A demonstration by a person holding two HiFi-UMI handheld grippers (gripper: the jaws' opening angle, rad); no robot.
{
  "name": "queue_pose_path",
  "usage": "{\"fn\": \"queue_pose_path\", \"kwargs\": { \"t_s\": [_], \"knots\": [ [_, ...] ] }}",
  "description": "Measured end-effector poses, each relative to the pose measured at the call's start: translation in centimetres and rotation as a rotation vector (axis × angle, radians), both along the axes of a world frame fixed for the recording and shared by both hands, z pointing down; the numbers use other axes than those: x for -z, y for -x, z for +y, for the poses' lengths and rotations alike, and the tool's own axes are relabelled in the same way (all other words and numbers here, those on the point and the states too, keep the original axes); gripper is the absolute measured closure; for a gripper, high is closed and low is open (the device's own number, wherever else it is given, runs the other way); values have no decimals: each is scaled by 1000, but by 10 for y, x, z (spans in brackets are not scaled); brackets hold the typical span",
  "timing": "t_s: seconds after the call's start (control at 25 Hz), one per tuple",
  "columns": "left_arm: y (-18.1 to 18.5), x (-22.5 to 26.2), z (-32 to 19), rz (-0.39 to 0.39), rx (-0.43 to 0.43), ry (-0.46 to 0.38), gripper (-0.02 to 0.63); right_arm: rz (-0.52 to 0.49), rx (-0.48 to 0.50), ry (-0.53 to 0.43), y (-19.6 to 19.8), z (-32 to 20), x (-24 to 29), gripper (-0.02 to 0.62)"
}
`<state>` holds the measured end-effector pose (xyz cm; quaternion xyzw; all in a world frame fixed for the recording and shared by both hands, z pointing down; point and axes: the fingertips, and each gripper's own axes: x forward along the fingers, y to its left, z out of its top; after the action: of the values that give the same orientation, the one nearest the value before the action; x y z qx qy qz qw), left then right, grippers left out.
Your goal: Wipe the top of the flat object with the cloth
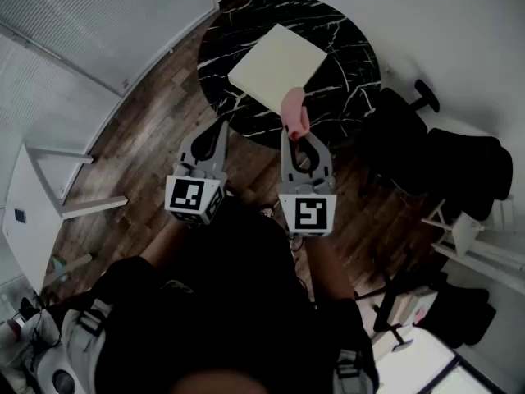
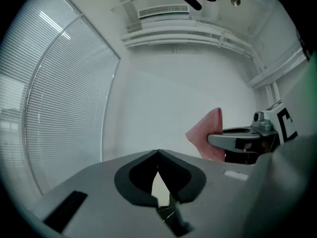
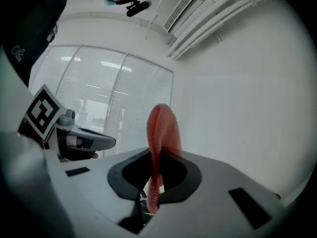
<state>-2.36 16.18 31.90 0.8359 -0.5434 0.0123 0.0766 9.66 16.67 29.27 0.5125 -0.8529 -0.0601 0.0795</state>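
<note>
**Cloth gripped, board straight ahead**

The right gripper (image 1: 294, 136) has its jaws pinched on the pink mesh cloth (image 3: 161, 128), which stands up out of them. The left gripper (image 1: 220, 130) has its jaws pressed together on nothing. The cream board (image 1: 277, 62) lies cornerwise on the black marble table (image 1: 349, 31), just ahead of the right gripper, which is the nearer one. No writing can be read, only square markers.
</note>
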Motion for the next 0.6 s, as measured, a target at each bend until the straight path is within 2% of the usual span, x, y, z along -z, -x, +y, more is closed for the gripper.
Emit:
{"fn": "queue_pose_path", "kwargs": {
  "t_s": [0.36,0.6],
  "knots": [
    [15,-17,-28,20,-48,30,607,34,-14,59,21,-20,-18,581],
    [19,-44,-52,15,-60,89,607,47,-2,99,23,-37,-36,581]
  ]
}}
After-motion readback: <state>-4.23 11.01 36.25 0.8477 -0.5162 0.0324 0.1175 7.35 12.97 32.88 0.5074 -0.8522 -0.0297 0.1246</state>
